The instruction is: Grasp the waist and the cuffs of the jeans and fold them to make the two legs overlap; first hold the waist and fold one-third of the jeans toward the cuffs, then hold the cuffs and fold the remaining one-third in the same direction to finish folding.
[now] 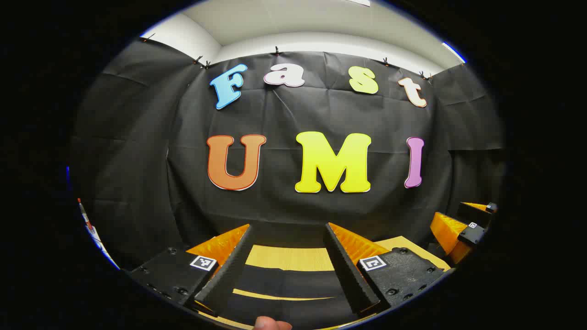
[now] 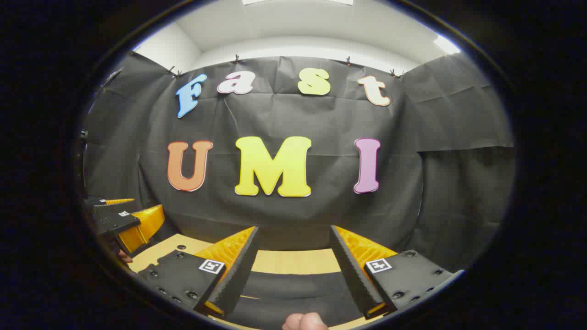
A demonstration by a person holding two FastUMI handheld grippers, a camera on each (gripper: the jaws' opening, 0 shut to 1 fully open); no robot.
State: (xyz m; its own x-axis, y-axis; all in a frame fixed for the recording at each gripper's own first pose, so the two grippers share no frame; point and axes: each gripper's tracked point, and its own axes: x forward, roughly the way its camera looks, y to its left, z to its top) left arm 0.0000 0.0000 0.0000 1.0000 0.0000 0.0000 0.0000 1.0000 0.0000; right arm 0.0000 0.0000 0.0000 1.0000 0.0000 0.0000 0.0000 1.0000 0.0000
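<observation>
Dark jeans [image 1: 284, 282] lie flat on the wooden table [image 1: 293, 257], low in the left gripper view. A thin strip of table shows between two of their dark bands. My left gripper [image 1: 288, 229] hangs above them, open, with nothing between its fingers. In the right gripper view the same dark jeans [image 2: 293, 288] lie under my right gripper [image 2: 294, 229], which is also open with nothing in it. Each gripper shows at the other view's edge: the right gripper [image 1: 465, 227] far right, the left gripper [image 2: 124, 220] far left. I cannot tell waist from cuffs.
The black cloth wall [image 1: 321, 206] rises just behind the table's far edge. A fingertip [image 1: 270, 324] shows at the bottom of the left gripper view, and a thumb [image 2: 305, 321] at the bottom of the right gripper view. Bare table [image 2: 151, 254] lies at the left.
</observation>
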